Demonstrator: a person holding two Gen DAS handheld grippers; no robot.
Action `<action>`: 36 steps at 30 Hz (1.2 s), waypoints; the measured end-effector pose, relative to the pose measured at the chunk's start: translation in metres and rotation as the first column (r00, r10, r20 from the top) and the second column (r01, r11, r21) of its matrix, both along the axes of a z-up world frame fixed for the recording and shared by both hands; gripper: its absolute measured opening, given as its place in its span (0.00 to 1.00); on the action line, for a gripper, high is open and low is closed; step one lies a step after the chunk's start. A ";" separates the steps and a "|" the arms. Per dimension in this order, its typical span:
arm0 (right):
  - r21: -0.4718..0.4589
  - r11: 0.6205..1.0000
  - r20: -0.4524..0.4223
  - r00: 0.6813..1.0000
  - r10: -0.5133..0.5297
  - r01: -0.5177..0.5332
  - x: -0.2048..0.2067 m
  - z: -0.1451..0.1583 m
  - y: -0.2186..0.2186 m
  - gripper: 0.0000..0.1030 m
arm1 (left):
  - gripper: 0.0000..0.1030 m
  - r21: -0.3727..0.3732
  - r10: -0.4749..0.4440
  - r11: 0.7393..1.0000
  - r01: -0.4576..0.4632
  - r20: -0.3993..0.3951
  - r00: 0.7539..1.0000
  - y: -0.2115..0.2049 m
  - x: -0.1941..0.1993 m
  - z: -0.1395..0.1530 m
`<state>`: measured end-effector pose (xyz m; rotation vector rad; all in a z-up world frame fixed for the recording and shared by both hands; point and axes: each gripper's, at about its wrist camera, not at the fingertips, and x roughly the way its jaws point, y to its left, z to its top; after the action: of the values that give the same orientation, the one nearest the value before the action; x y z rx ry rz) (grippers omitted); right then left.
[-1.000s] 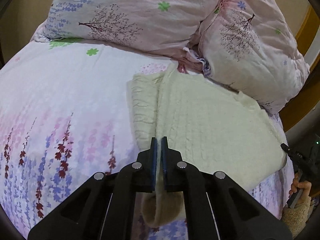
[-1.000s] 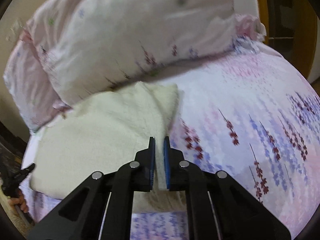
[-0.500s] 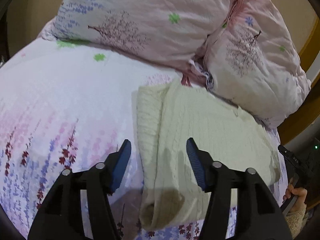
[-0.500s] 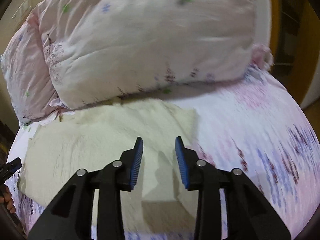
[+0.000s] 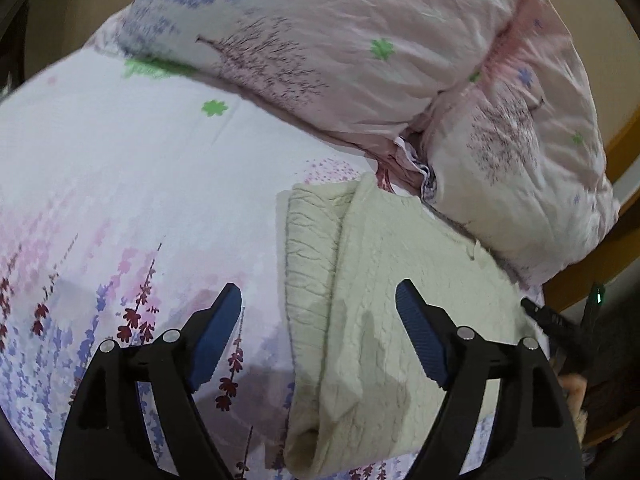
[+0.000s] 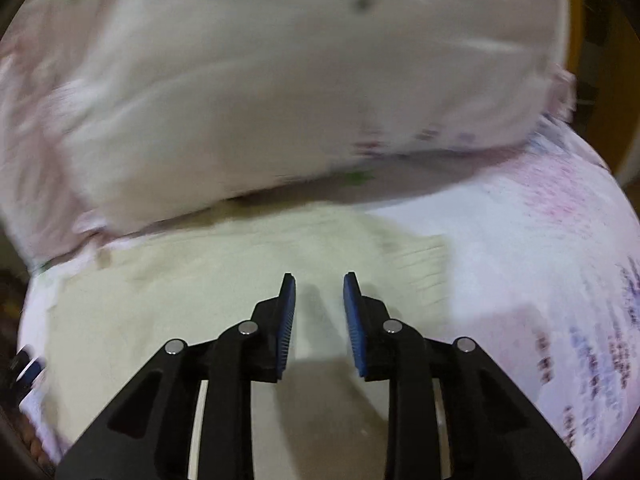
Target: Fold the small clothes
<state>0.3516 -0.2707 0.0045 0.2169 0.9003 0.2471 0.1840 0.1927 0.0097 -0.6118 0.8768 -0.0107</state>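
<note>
A cream knitted garment lies folded on the floral bed sheet, its near edge doubled over. My left gripper is wide open above the garment's left fold and holds nothing. In the right wrist view the same garment lies flat below my right gripper, which is open with a narrower gap and empty. The right wrist view is blurred by motion.
Two pink floral pillows lie against the garment's far edge; one also fills the top of the right wrist view. A wooden bed frame edges the right side. The other gripper's tip shows at the right.
Both grippers were shut on the garment's edge one second ago. They have let go, opened and drawn back above it. The garment now lies on the bed.
</note>
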 end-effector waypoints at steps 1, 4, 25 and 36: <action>0.018 0.999 0.007 0.999 0.038 -0.038 -0.008 0.003 0.010 0.26 | 0.78 -0.016 0.005 1.000 -0.005 -0.003 1.000 0.001 0.001 -0.001; 0.044 0.981 0.024 0.982 0.186 -0.187 -0.033 0.008 0.052 0.31 | 0.78 -0.054 0.005 0.999 -0.006 -0.011 1.000 0.001 0.002 -0.005; -0.156 0.941 0.044 0.949 0.311 -0.301 -0.059 -0.015 0.130 0.42 | 0.74 -0.155 0.002 0.988 -0.007 -0.035 0.999 -0.013 0.025 -0.016; -0.170 0.939 0.052 0.949 0.312 -0.299 -0.059 -0.016 0.132 0.43 | 0.61 -0.181 -0.023 0.983 0.012 -0.056 0.998 -0.027 0.028 -0.015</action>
<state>0.2922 -0.1389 -0.0115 -0.0842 0.8693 0.4667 0.2124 0.1660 -0.0049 -0.7769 0.9436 -0.0894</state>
